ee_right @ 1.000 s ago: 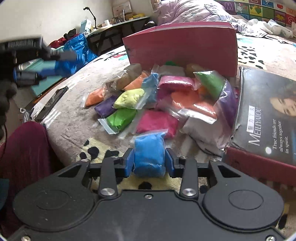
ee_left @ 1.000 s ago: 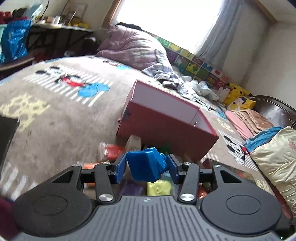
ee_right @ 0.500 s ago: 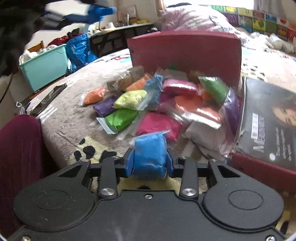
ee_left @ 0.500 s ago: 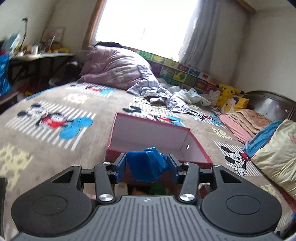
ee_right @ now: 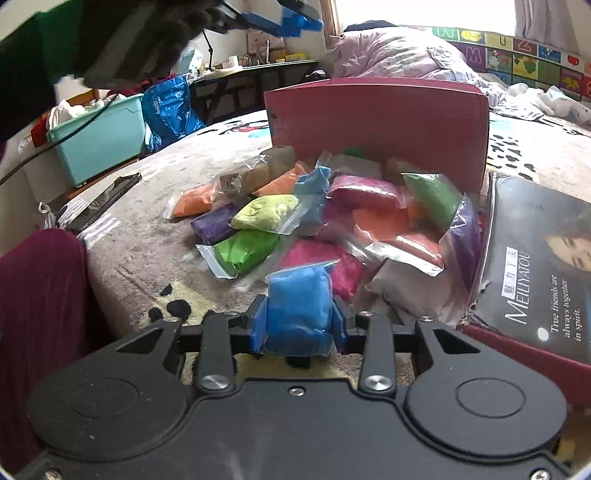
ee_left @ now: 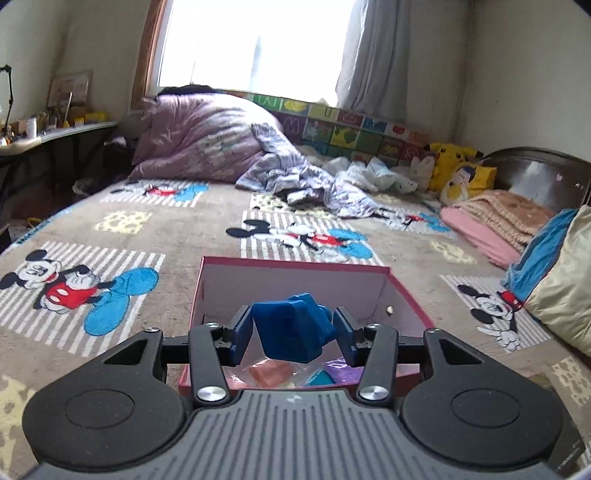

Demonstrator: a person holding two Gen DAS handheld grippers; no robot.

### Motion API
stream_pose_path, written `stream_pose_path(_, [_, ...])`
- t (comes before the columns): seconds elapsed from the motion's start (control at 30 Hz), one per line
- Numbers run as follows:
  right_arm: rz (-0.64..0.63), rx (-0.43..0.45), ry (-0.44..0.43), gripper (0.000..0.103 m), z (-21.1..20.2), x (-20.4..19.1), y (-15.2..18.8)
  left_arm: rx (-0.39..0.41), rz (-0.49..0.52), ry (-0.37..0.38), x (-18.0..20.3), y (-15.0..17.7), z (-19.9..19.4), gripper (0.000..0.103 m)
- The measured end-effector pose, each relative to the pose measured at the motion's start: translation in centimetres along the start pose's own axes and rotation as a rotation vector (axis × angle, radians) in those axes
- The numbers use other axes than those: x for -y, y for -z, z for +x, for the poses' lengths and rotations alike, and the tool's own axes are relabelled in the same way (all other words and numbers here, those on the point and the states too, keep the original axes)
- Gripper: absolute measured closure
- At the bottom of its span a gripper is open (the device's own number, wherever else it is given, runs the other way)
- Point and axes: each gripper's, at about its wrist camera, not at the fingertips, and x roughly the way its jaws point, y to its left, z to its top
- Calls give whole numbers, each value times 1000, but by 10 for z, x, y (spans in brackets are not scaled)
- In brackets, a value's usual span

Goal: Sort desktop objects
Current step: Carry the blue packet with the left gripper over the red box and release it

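Note:
My left gripper [ee_left: 293,330] is shut on a dark blue clay bag [ee_left: 291,328] and holds it above the open pink box [ee_left: 295,286], which has several bags at its near end. In the right wrist view the left gripper [ee_right: 291,20] shows high at the top, over the box [ee_right: 376,122]. My right gripper [ee_right: 297,325] is shut on a bright blue clay bag [ee_right: 299,306], low over the blanket, in front of a pile of coloured clay bags [ee_right: 314,218].
The box lid with a printed face [ee_right: 535,266] lies right of the pile. A teal bin [ee_right: 99,140] and a blue bag [ee_right: 170,107] stand off the bed at left. A quilt [ee_left: 207,140], pillows [ee_left: 554,284] and plush toys [ee_left: 458,166] ring the bed.
My left gripper has risen and moved forward with its blue bag, from beside the box to above its opening. My right gripper has lifted its blue bag slightly.

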Motion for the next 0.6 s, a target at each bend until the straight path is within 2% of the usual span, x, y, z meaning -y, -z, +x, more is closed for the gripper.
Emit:
stream_pose_path(0.3, [11,-4,-32,68,2,-1,-1,-140,71,-50,-7,-3,72,56])
stream_pose_path(0.6, [17,1,-52,68,2,0,-3,-324,156,-119,-6,3,125,56])
